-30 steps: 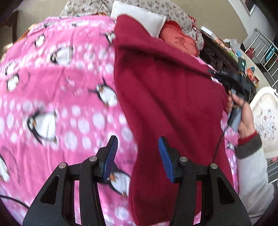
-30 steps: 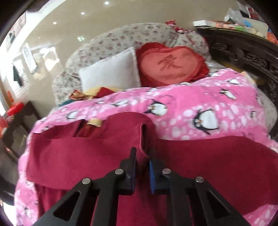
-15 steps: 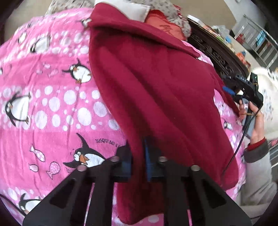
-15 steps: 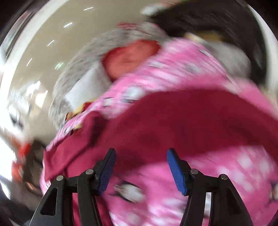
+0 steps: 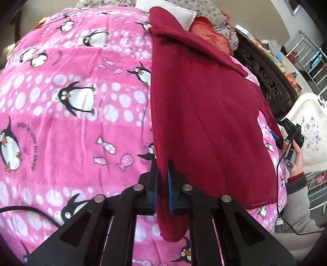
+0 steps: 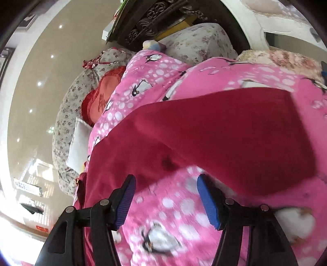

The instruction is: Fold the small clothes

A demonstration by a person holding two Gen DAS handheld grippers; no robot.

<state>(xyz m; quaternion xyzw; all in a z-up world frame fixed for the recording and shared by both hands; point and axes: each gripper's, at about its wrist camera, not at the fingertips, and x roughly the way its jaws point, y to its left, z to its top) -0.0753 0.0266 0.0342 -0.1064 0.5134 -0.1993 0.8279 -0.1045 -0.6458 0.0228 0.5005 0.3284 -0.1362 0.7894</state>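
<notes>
A dark red garment (image 5: 204, 114) lies spread along the right half of a pink penguin blanket (image 5: 71, 102). My left gripper (image 5: 162, 180) is shut on the garment's near left edge, with a fold hanging down between the fingers. In the right wrist view the same red garment (image 6: 214, 139) lies across the blanket (image 6: 184, 221). My right gripper (image 6: 165, 198) is open and empty over the blanket, just short of the garment's edge. It also shows in the left wrist view (image 5: 286, 139), held in a hand beyond the garment's right edge.
A red heart cushion (image 5: 212, 40), a white pillow (image 5: 184, 18) and a floral cushion (image 6: 67, 106) sit at the head of the bed. A dark carved cabinet (image 5: 265, 77) and a white chair (image 5: 306, 126) stand to the right.
My left gripper closed on the garment's near edge and stays shut on it. My right gripper let go of the garment, opened and swung away to its right side.
</notes>
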